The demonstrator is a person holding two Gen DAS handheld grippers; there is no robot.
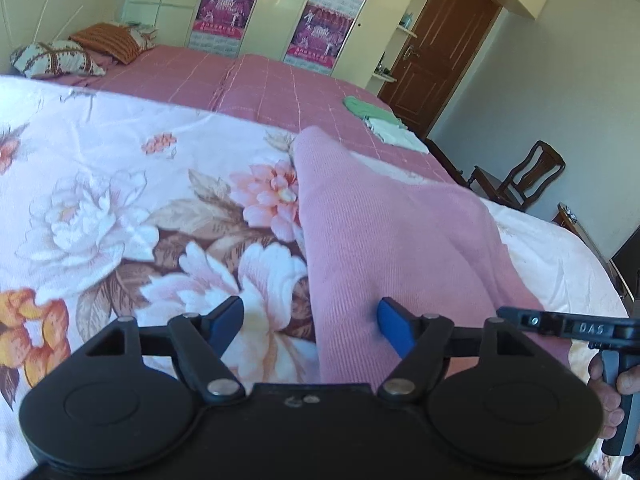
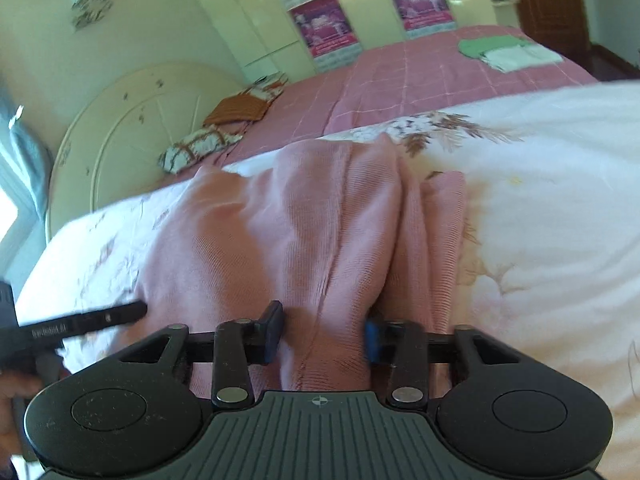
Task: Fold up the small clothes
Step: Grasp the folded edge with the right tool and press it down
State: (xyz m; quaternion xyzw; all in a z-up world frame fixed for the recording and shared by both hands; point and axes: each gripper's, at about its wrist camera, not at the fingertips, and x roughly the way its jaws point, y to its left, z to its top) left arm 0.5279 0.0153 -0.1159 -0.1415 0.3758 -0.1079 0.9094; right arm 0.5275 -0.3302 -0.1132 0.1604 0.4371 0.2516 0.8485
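Pink knit top (image 2: 304, 224) lies rumpled on the floral quilt (image 1: 100, 208), soft, light, floppy, so grab hems or corners; right claw (image 2: 324, 334) pinches a bunched fold, left claw (image 1: 310, 320) gapes wide over its edge, empty

A home bedroom is lying all around here: a wide bed (image 1: 280, 84) is stretching across it under a pink checked cover, with a floral quilt (image 1: 100, 208) spreading over the near end and patterned pillows (image 1: 56, 58) resting against a cream, arched headboard (image 2: 120, 128). Tall glossy cream wardrobes (image 1: 276, 4) are standing along the far wall with magenta posters (image 1: 320, 28) hanging on their doors. A brown panelled door (image 1: 436, 48) is closing off the corner, a dark wooden chair (image 1: 520, 176) is sitting beside the bed, and folded green and white clothes (image 1: 380, 124) are lying on the cover.
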